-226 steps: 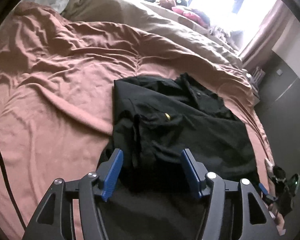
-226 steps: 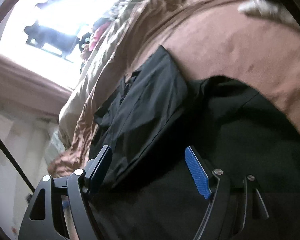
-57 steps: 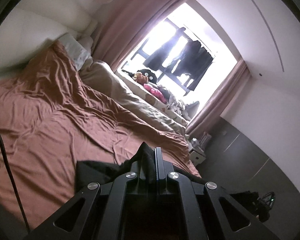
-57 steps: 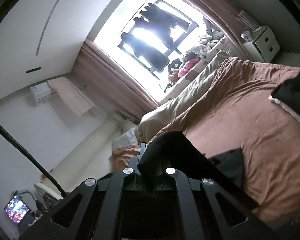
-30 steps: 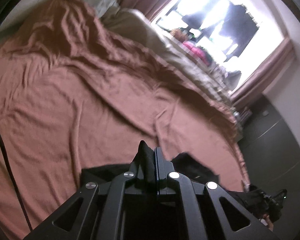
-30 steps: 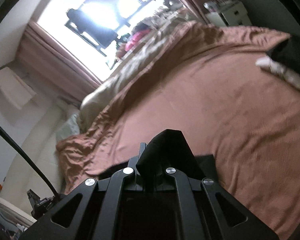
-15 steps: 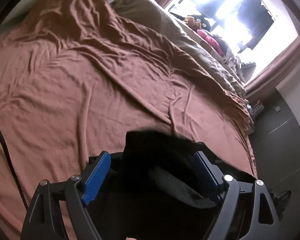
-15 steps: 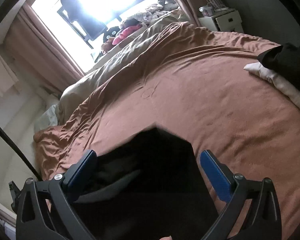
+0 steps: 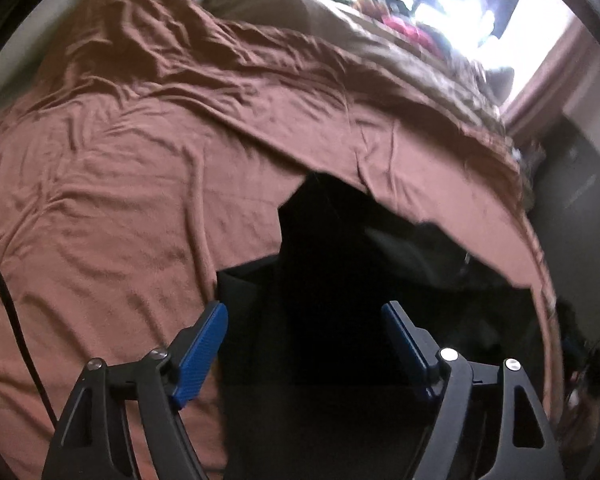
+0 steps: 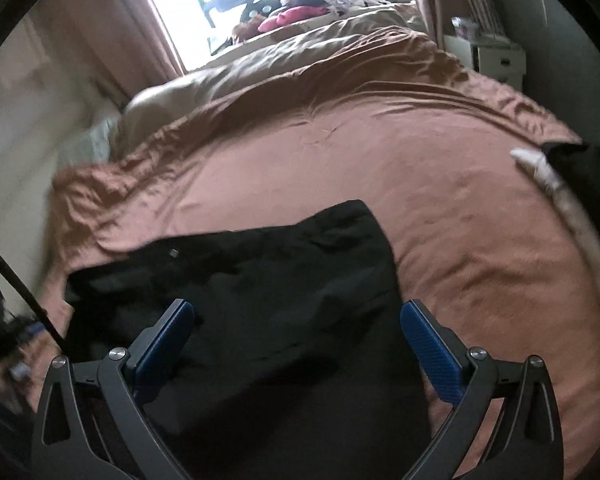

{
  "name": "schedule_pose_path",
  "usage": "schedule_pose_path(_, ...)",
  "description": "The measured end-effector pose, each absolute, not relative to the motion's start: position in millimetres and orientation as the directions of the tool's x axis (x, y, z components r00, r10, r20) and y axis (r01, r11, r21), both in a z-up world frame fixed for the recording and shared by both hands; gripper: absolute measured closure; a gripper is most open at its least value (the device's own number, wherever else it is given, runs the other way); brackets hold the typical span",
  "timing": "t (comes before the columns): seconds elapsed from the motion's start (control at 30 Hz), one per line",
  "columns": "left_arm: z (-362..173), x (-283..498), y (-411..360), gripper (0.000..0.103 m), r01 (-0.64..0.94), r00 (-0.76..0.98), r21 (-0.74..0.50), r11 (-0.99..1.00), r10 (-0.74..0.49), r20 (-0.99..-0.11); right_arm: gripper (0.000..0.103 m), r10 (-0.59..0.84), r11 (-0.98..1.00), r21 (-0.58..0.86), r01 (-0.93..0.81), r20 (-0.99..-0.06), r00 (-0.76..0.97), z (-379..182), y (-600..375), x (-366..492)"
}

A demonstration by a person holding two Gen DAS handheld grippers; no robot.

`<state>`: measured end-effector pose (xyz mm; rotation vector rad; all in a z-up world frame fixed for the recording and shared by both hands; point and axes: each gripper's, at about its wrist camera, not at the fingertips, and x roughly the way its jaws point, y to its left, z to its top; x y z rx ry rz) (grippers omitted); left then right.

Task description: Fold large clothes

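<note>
A black garment [image 9: 340, 264] lies in a folded heap on the brown bedspread [image 9: 140, 184] near the bed's front edge. My left gripper [image 9: 304, 336] is open and empty, just above the garment's near part. In the right wrist view the same black garment [image 10: 276, 288] lies flat with one corner pointing away. My right gripper [image 10: 296, 332] is open and empty above it, with the cloth showing between the blue pads [image 10: 428, 344].
A beige duvet [image 10: 260, 68] is bunched at the far side of the bed under a bright window. A folded white and black pile [image 10: 560, 172] sits at the right edge of the bed. A white bedside cabinet [image 10: 496, 60] stands beyond the bed. A dark wardrobe [image 9: 580, 184] stands to the right.
Both grippers were shut on the garment and held it up a second ago. They have since opened and let it drop onto the bedspread, and both cameras now tilt down toward it.
</note>
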<state>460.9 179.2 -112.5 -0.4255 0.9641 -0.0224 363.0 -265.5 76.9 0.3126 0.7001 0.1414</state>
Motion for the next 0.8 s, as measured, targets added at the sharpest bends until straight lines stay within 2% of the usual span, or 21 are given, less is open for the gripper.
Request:
schedule_pose_path(0.27, -131, 517, 176, 0.025, -0.059, 0.509, -0.221, 0.973, -0.161, -0.846, 0.000, 0.191, 0.968, 0.251, -0.009, -0.713, 0.674, 72, -279, 418)
schedule_pose_path(0.33, -139, 532, 177, 0.032, -0.044, 0.483, -0.229, 0.972, -0.180, -0.857, 0.001, 0.179, 0.972, 0.235, -0.005, -0.725, 0.666, 70, -279, 430)
schedule_pose_path(0.4, -145, 547, 177, 0.034, -0.028, 0.472, -0.229, 0.973, -0.189, -0.861, 0.002, 0.201, 0.970, 0.244, -0.021, -0.742, 0.639, 65, -281, 448)
schedule_pose_path(0.5, -155, 571, 176, 0.037, 0.015, 0.463, -0.258, 0.966, -0.235, -0.855, 0.013, 0.252, 0.956, 0.291, -0.033, -0.762, 0.597, 52, -287, 478)
schedule_pose_path(0.57, -161, 583, 174, 0.039, 0.045, 0.453, -0.281, 0.959, -0.271, -0.850, 0.038, 0.353, 0.918, 0.392, -0.062, -0.737, 0.576, 43, -295, 496)
schedule_pose_path(0.63, -164, 593, 172, 0.046, 0.089, 0.457, -0.316, 0.944, -0.321, -0.829, 0.048, 0.394, 0.894, 0.445, -0.054, -0.722, 0.569, 35, -303, 508)
schedule_pose_path(0.67, -165, 596, 171, 0.048, 0.100, 0.457, -0.327, 0.940, -0.335, -0.824, 0.059, 0.398, 0.889, 0.454, -0.048, -0.719, 0.570, 32, -306, 512)
schedule_pose_path(0.7, -167, 599, 170, 0.054, 0.107, 0.457, -0.335, 0.936, -0.345, -0.820, 0.065, 0.406, 0.885, 0.464, -0.051, -0.711, 0.575, 31, -309, 516)
schedule_pose_path(0.73, -168, 601, 169, 0.067, 0.108, 0.457, -0.335, 0.936, -0.346, -0.819, 0.074, 0.417, 0.878, 0.475, -0.058, -0.699, 0.581, 30, -311, 518)
schedule_pose_path(0.77, -168, 601, 170, 0.077, 0.109, 0.460, -0.337, 0.935, -0.348, -0.817, 0.088, 0.428, 0.869, 0.490, -0.066, -0.679, 0.596, 30, -312, 519)
schedule_pose_path(0.8, -168, 600, 172, 0.089, 0.112, 0.465, -0.345, 0.932, -0.356, -0.811, 0.093, 0.431, 0.865, 0.497, -0.068, -0.668, 0.607, 29, -313, 519)
